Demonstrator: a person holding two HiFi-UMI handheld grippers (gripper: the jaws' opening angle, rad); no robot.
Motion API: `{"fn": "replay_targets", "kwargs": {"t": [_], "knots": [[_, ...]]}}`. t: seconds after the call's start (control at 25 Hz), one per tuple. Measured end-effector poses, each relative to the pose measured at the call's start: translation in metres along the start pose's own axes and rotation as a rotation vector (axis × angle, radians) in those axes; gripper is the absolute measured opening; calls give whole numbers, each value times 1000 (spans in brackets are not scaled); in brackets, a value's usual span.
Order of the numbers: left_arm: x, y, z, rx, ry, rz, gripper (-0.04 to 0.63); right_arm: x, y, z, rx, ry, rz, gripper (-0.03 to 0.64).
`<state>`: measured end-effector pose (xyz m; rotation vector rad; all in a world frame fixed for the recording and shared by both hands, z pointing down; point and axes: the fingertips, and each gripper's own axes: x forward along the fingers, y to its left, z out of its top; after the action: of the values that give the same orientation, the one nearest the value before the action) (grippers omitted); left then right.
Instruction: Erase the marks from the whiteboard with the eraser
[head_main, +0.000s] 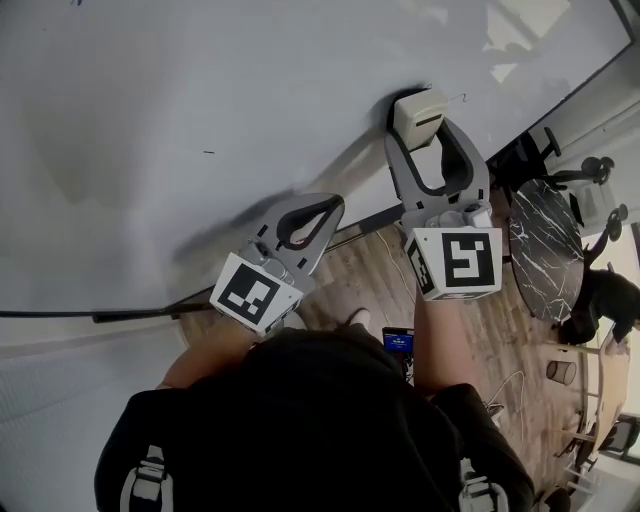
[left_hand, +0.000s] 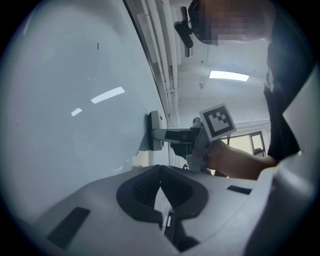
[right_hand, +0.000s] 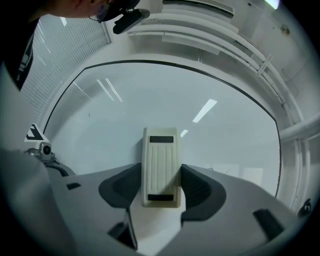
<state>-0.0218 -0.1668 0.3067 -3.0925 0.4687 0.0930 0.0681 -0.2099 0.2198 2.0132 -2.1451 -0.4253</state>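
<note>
— Starting at the left: what is the left gripper (head_main: 332, 203) doing?
— It is hovering near the lower edge of the whiteboard (head_main: 200, 90), with its tongs pressed together on nothing.
— And the right gripper (head_main: 428, 135)?
— It is reaching higher, pinching the cream eraser (head_main: 419, 112) by its sides and pressing it flat against the board. A small dark mark (head_main: 208, 152) is sitting well to the eraser's left.
— The room?
— Wood floor (head_main: 365, 270) is showing below the board, and a round marbled table (head_main: 545, 250) is standing at the right.
</note>
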Motion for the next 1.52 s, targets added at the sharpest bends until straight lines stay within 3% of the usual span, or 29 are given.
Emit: {"fn": "replay_targets", "kwargs": {"t": [0.48,0.76,1.52], "knots": [[0,7,-1,-2,-19,17,5,4,-23,-6,18,-11,-46,245],[15,-4,12,10,-20,56,5,-2,-60,-7,47,-22,-50,244],[57,-20,4,33,2,160,5,-1,-162,-58,159,-19,-78,244]]}}
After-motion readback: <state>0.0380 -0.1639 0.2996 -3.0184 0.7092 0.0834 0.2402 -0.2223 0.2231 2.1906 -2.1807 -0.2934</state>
